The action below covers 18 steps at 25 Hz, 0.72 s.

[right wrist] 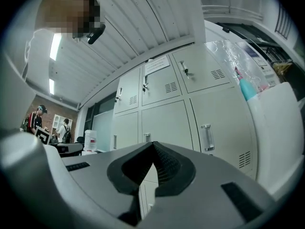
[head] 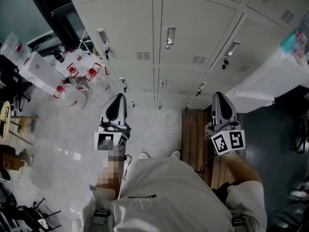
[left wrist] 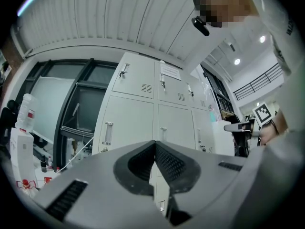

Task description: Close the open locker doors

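Fingers (left wrist: pixel 171 163) of left gripper (left wrist: pixel 155 144) and right gripper (right wrist: pixel 152 147) together, empty, locker doors (left wrist: pixel 131 123) well apart beyond.

Clear jugs (head: pixel 71 92) on pale floor (head: pixel 60 146)

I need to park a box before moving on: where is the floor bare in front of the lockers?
Bare floor lies between the lockers and the person's shoes, bordered on the right by the wooden platform. The left is crowded: water jugs, then a stool. On the right, a white-draped table blocks the way.
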Each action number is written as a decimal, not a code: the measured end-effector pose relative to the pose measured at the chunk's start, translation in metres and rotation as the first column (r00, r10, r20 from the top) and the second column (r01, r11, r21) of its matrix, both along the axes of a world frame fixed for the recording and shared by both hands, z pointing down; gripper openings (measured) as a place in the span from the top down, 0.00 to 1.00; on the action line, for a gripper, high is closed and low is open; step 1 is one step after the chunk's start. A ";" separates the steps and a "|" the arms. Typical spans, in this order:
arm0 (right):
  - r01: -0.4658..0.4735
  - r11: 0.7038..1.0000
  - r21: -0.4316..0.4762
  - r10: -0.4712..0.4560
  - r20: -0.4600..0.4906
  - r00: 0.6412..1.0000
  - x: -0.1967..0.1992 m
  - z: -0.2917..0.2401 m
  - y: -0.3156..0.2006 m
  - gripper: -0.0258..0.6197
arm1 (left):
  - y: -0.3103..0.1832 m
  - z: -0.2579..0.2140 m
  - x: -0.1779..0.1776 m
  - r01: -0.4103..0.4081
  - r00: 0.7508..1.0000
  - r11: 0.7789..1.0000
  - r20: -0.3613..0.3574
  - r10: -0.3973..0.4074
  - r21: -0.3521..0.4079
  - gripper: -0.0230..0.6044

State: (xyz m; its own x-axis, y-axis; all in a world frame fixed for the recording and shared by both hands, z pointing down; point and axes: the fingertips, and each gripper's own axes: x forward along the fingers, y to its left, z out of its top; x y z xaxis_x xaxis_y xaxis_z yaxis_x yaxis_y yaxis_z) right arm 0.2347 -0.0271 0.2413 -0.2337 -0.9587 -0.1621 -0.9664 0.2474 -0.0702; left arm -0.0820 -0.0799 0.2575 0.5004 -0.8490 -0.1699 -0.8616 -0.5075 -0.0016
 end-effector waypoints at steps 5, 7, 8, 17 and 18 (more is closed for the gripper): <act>-0.002 1.000 -0.004 0.002 -0.007 1.000 -0.002 -0.001 0.006 0.95 | 0.003 0.001 0.001 -0.010 1.000 1.000 -0.006 0.010 0.000 0.96; -0.005 1.000 -0.006 0.005 -0.009 1.000 -0.001 -0.001 0.007 0.95 | 0.004 0.001 0.003 -0.016 1.000 1.000 -0.006 0.016 -0.001 0.96; -0.008 1.000 -0.006 0.008 -0.009 1.000 0.000 -0.001 0.008 0.95 | 0.004 0.001 0.004 -0.019 1.000 1.000 -0.006 0.019 -0.002 0.96; -0.020 1.000 -0.016 0.020 -0.012 1.000 0.012 0.002 0.008 0.95 | 0.000 0.000 0.020 -0.041 0.999 0.999 0.003 0.041 -0.001 0.96; -0.020 1.000 -0.017 0.019 -0.013 1.000 0.013 0.003 0.008 0.95 | -0.001 0.000 0.022 -0.042 0.999 0.999 0.003 0.042 -0.002 0.96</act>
State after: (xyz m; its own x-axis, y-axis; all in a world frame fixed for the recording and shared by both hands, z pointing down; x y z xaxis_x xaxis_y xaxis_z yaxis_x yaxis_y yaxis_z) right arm 0.2481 -0.0190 0.2438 -0.2169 -0.9657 -0.1427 -0.9719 0.2274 -0.0615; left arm -0.0598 -0.0806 0.2572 0.5362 -0.8275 -0.1667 -0.8395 -0.5434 -0.0033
